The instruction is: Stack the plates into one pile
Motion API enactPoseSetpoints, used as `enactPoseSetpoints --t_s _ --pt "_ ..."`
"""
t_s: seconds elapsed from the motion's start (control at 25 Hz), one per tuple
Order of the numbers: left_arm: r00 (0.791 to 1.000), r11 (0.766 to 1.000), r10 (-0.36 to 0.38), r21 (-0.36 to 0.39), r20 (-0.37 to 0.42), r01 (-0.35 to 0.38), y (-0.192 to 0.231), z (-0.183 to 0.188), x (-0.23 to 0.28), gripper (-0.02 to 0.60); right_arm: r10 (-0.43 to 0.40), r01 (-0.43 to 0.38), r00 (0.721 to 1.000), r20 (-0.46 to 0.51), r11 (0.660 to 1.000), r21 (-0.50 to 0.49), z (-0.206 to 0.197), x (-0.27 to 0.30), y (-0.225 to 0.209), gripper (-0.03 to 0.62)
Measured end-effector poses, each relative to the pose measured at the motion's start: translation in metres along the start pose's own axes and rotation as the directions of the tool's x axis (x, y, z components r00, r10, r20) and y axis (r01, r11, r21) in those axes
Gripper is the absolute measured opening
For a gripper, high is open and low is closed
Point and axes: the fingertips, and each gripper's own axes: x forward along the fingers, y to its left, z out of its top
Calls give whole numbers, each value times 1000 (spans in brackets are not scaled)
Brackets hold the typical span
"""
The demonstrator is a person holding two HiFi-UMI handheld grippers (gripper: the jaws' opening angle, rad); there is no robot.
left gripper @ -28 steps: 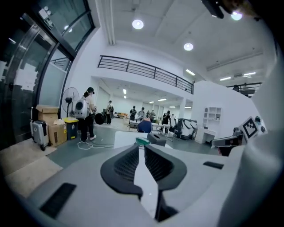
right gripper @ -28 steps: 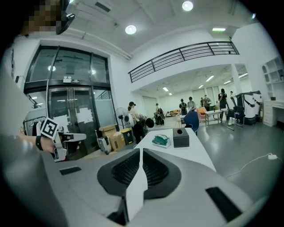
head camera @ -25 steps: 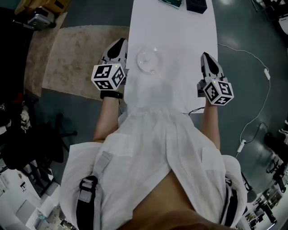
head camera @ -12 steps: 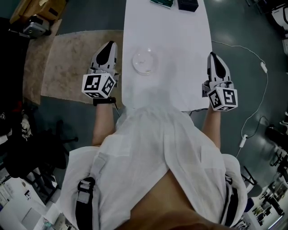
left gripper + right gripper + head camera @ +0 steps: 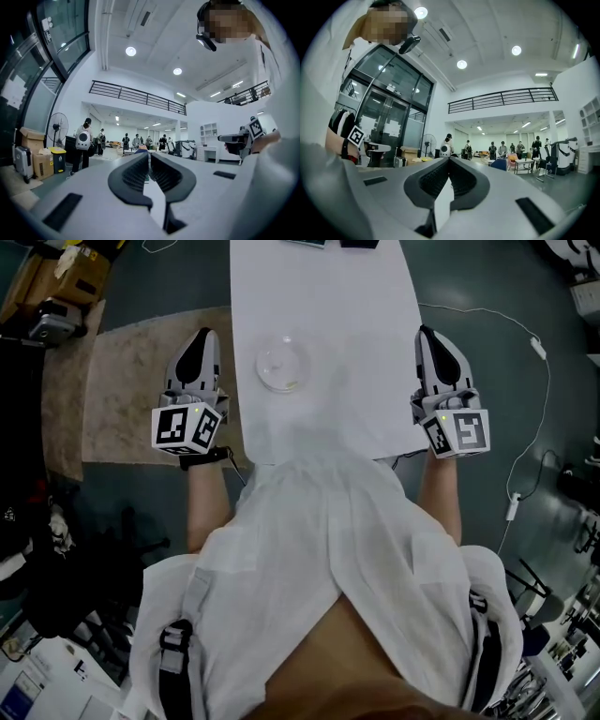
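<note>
both tools draw back from the plate

both tools have drawn outward, away from the clear plate, since the earlier frame. the left tool was at the worktop's left edge just beside the plate and now hangs off that edge, over the rug. the right tool has slid out to the right edge. the worktop also sits further left in the head view than it did.

the plate lies on the worktop between the two tools, to the right of the left tool and to the left of the right one, and nearer the left. it is round, so no long axis sets the approach. whether it is a single plate or a nested pile i cannot tell; no other plate shows loose on the worktop.

the left tool's jaws have just been closing and now meet in a narrow slit with nothing between them. the right tool's jaws are pressed together and are also empty. both tools point level, out across the hall, so neither tool's own view shows the plate.

judging from this, the stacking looks finished or paused. any further grasp would fall more easily to the left tool, which would have to swing right and dip toward the rim.
</note>
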Motion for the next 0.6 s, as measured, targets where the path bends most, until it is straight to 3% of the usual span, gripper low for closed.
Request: enactPoseSetpoints --t_s 0.6 --pt "999 999 -38 -25 3 38 -17 -6 7 25 21 -21 1000 -2 999 -28 0 -6 -1 26"
